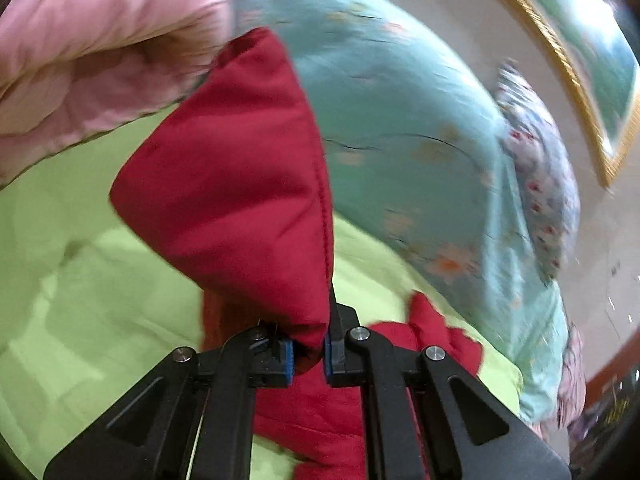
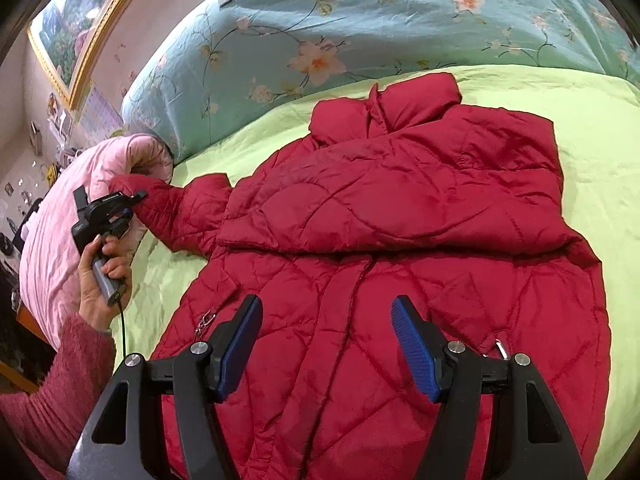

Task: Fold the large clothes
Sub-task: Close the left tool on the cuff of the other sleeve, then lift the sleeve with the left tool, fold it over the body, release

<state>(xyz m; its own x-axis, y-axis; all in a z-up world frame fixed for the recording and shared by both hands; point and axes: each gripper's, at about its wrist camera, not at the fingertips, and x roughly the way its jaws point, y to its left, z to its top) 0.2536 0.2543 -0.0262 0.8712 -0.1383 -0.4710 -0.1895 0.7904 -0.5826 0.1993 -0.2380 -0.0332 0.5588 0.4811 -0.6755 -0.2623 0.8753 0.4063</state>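
- Your right hand-held gripper [image 2: 326,350] is closest to the camera. Its two blue pads [image 2: 236,354] stand wide apart with nothing between them. It hangs just over the bottom part of the red coat.
- Your bed [image 2: 600,184] has a light green cover, and everything lies on it.
- Behind the green cover is a big blue quilt [image 2: 360,20] with flowers on it.
- On the left side sits a puffy pink quilt [image 2: 52,232], rolled up in a fat lump.
- Your red coat [image 2: 400,240] lies flat in the middle of the bed. One sleeve is folded across its chest. Its collar points to the blue quilt.
- The other sleeve [image 2: 184,216] reaches out to the left, toward the pink quilt.
- Your left hand-held gripper [image 1: 310,354] pinches the end of that sleeve [image 1: 240,184]. Its pads are close together with red cloth squeezed between them. The sleeve end sticks up in front of the left camera.
- Your left hand [image 2: 102,280] holds the handle of that gripper. Your arm wears a fuzzy pink-red sweater [image 2: 60,380].
- A small metal zipper pull [image 2: 204,322] shines on the coat near the right gripper.
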